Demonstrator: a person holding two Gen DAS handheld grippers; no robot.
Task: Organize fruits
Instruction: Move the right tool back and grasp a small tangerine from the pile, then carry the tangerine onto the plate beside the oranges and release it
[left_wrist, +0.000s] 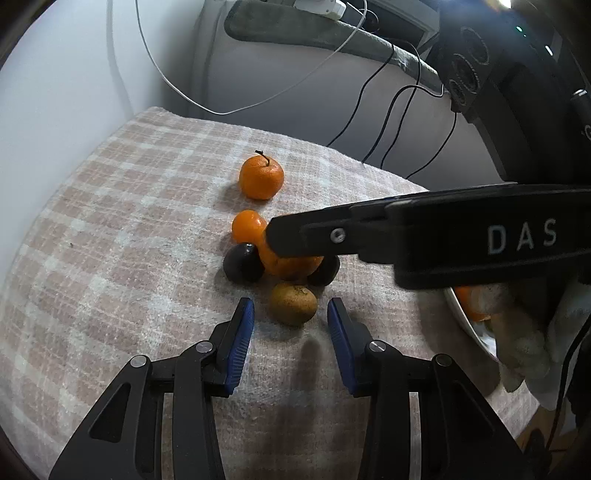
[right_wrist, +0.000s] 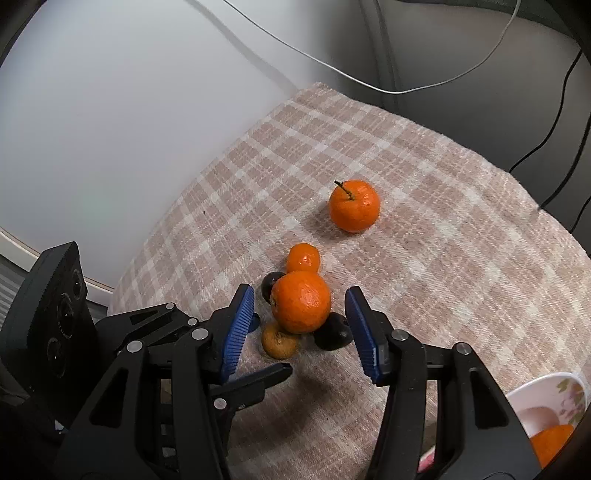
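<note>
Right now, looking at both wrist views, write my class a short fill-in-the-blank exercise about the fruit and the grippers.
1. The orange lying apart from the cluster has a ____ on top.
2. Both the left gripper and the right gripper are ____.
3. The fruit lies on a ____ cloth.
4. The bowl holds an ____ fruit.

Missing words: stem; open; checked; orange
</note>
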